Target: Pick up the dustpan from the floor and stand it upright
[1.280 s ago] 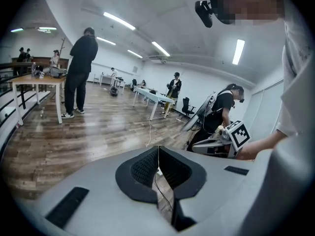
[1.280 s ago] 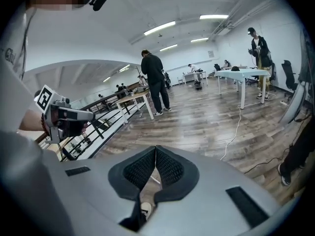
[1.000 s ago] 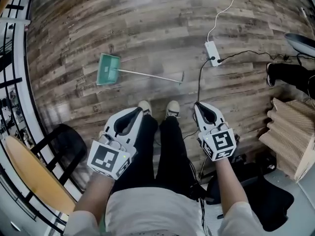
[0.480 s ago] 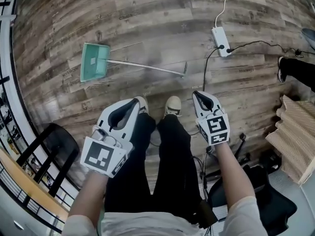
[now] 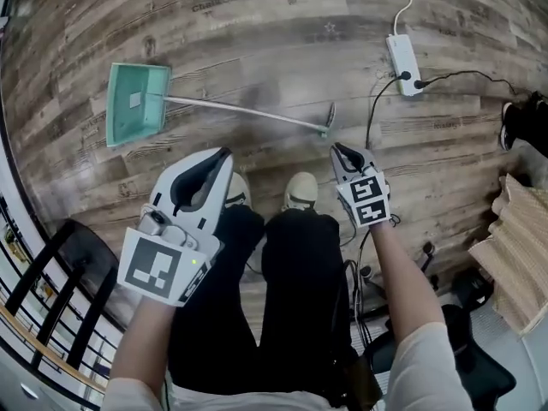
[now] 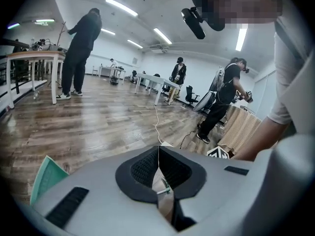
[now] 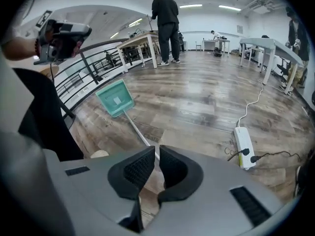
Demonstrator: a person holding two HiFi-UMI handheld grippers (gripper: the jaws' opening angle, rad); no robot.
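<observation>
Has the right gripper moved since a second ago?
Yes. The right gripper has come down toward the floor; its shut tip is now much nearer the handle end of the dustpan, which lies flat.

My left tool (image 5: 224, 152) and right tool (image 5: 336, 148) are pale grey shells with black ribbed pads (image 7: 139, 168), each carrying a white cube (image 5: 163, 268) of black square markers. I wear black trousers (image 5: 295, 264), pale shoes (image 5: 301, 191) and light short sleeves (image 5: 424, 371).

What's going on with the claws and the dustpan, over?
Left claw and right claw both shut, empty. Dustpan lying flat on floor, not picked up. Power strip and cord beside handle end, not across it.
</observation>
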